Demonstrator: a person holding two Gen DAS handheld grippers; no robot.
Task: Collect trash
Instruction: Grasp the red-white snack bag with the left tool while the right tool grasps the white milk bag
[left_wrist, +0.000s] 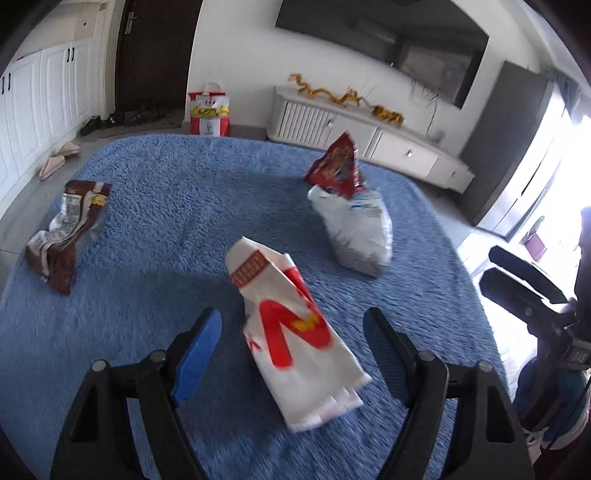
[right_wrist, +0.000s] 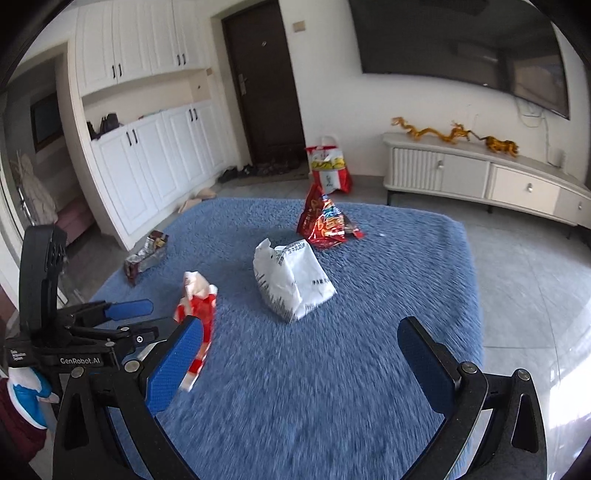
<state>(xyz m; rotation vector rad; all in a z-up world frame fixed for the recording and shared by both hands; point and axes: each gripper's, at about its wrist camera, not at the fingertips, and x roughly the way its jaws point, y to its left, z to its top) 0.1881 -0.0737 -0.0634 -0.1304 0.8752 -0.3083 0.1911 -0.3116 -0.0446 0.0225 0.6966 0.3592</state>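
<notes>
On the blue rug (left_wrist: 155, 206), nothing is gathered yet: we hover our left gripper (left_wrist: 291, 354), jaws spread, around the white-and-red wrapper (left_wrist: 291, 328); our right gripper (right_wrist: 303, 354) gapes empty. Brown wrapper (left_wrist: 62, 229), white bag (right_wrist: 291, 277), red packet (right_wrist: 325, 221) lie scattered.

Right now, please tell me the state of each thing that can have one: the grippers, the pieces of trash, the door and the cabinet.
left gripper: open, white and red wrapper between its fingers, not gripped
right gripper: open, holding nothing
white and red wrapper: crumpled, lying on the rug
white bag: crumpled, standing on the rug
red snack bag: opened, standing upright
brown wrapper: crumpled, lying flat
door: closed
TV cabinet: drawers closed
</notes>
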